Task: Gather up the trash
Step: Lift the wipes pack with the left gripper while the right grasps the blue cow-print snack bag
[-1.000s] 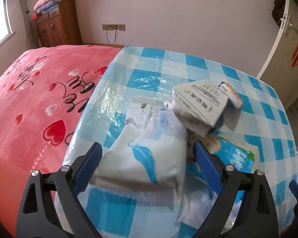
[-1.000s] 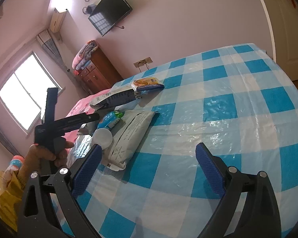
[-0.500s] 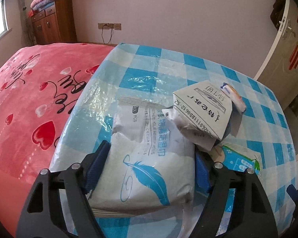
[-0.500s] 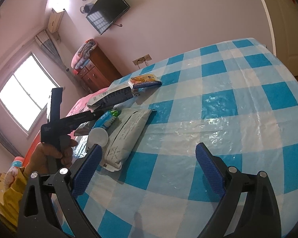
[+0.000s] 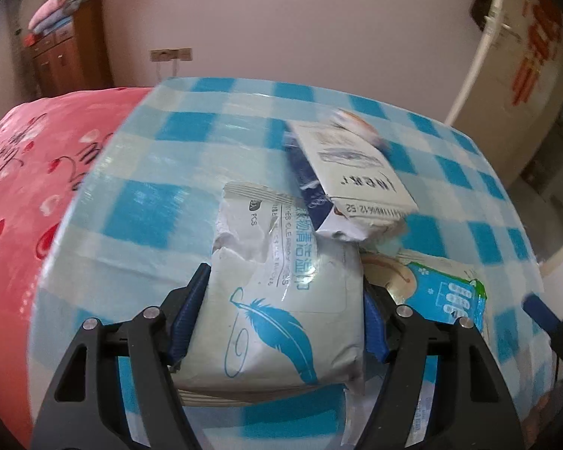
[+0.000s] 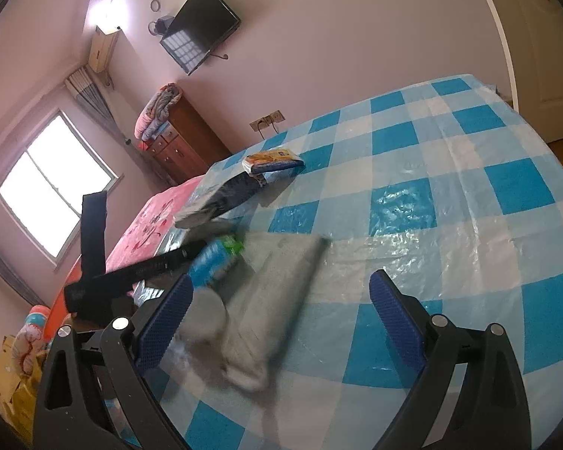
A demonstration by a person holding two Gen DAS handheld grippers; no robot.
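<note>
The left tongs (image 5: pixel 281 322) had just been closing, and their blue pads (image 5: pixel 187 318) now pressed against both sides of a white wipes pack (image 5: pixel 281 300) printed with a blue feather. The pack lay on the table (image 5: pixel 161 202), which was covered with a blue-and-white checked plastic cloth, near its edge beside a pink bed (image 5: pixel 22 172). The far end of the pack was crumpled and torn-looking. Just beyond it, a cream paper packet (image 5: pixel 356 176) with dark print leaned over a dark blue wrapper (image 5: pixel 306 183), and a small orange and white packet (image 5: pixel 351 122) sat behind that, blurred. To the right of the gripped pack lay a round lid (image 5: pixel 388 273) and a blue tissue pack (image 5: pixel 450 296) with a green edge, close against each other.

The right tongs (image 6: pixel 277 322) hung wide open over the same table with nothing between the pads. From that side the white pack (image 6: pixel 270 300) and the left tongs showed as a blur, with the blue tissue pack (image 6: pixel 214 262) next to them. A wooden dresser (image 6: pixel 180 138) with folded blankets on top stood against the far wall, and a television (image 6: pixel 199 41) was mounted above.
</note>
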